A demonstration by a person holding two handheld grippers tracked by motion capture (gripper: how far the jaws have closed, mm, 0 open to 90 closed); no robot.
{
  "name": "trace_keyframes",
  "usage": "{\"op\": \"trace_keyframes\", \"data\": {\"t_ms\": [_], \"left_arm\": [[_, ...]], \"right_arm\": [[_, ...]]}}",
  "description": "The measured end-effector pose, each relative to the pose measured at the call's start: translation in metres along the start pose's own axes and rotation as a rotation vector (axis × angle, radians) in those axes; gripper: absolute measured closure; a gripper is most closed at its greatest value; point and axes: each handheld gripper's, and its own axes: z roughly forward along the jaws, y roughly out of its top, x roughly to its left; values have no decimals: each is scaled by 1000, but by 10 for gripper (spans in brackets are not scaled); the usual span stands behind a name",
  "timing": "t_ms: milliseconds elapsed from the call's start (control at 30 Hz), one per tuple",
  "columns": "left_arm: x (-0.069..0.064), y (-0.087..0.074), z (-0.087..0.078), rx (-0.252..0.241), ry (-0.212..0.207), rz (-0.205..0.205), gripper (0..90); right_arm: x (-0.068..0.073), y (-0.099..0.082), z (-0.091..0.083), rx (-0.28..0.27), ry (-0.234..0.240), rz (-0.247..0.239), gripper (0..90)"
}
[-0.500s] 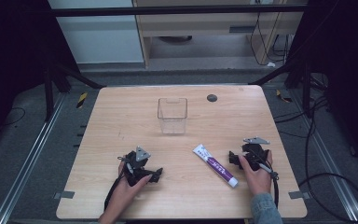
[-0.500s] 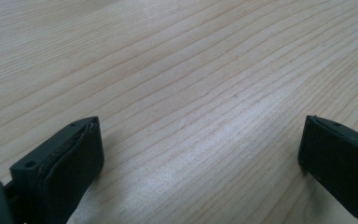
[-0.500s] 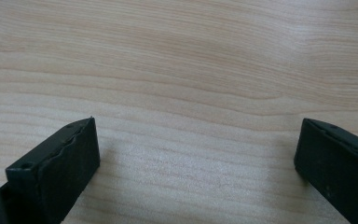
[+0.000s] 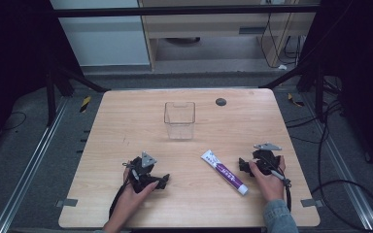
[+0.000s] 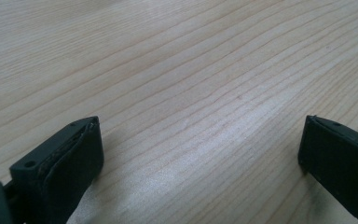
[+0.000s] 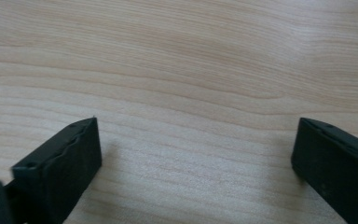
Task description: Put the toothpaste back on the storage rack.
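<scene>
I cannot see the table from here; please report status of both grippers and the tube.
Left gripper open, empty, low on table. Right gripper open, empty, beside toothpaste tube, not touching. Clear container behind; path unobstructed.

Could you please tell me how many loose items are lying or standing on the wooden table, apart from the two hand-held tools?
2. A clear square plastic container stands upright at the table's centre, toward the far edge. A white tube with purple print lies flat nearer the person, just left of the right tool.
</scene>
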Motion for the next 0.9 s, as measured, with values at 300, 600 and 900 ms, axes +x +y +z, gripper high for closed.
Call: {"op": "trace_keyframes", "data": {"t_ms": [300,600,900], "left_arm": [[0,-2,-2,-1,-1,-4,0],[0,-2,-2,1,1,-1,0],[0,0,0,0,2,-4,0]], "right_arm": [[17,10,-44,-19,69,-98,131],[55,17,-56,53,146,-235,266],[89,31,-52,84,212,-346,365]]}}
